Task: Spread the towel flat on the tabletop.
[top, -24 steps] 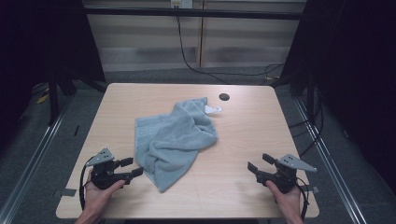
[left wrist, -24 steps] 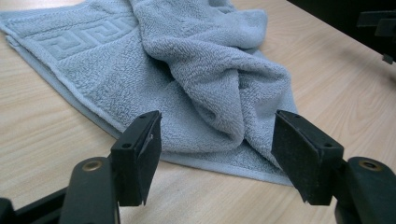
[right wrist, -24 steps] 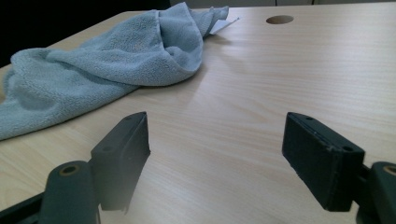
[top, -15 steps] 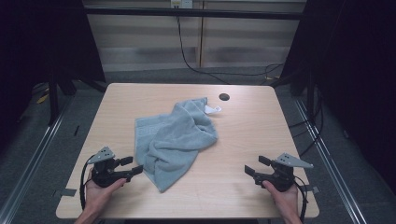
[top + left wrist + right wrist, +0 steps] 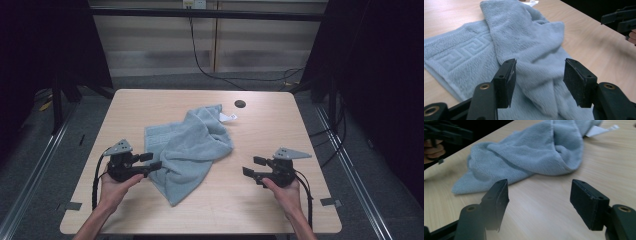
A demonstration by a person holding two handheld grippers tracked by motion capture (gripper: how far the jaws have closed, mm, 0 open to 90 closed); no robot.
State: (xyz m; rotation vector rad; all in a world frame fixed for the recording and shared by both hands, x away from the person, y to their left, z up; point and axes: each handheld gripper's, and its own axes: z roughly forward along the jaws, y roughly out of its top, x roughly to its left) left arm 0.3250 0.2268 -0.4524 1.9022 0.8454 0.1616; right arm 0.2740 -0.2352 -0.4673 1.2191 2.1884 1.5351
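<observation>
A light blue-grey towel (image 5: 187, 145) lies crumpled in the middle of the wooden table (image 5: 300, 125), with a white tag (image 5: 228, 117) sticking out at its far right. My left gripper (image 5: 151, 160) is open at the towel's left edge. In the left gripper view its jaws (image 5: 539, 72) stand apart just above the towel (image 5: 524, 37), which shows a woven key pattern, and nothing is pinched. My right gripper (image 5: 251, 166) is open over bare wood to the right of the towel. In the right gripper view the towel (image 5: 531, 152) and its tag (image 5: 599, 130) lie ahead of the open gripper (image 5: 539, 195).
A small dark round hole (image 5: 240, 104) sits near the table's far edge. Dark curtains hang on both sides, and metal rails run along the floor. Each gripper view catches the other gripper farther off: the right gripper (image 5: 621, 20) and the left gripper (image 5: 446, 132).
Both hands have moved forward, away from the table's front edge. The right gripper has also shifted left toward the towel. The towel has not moved.
</observation>
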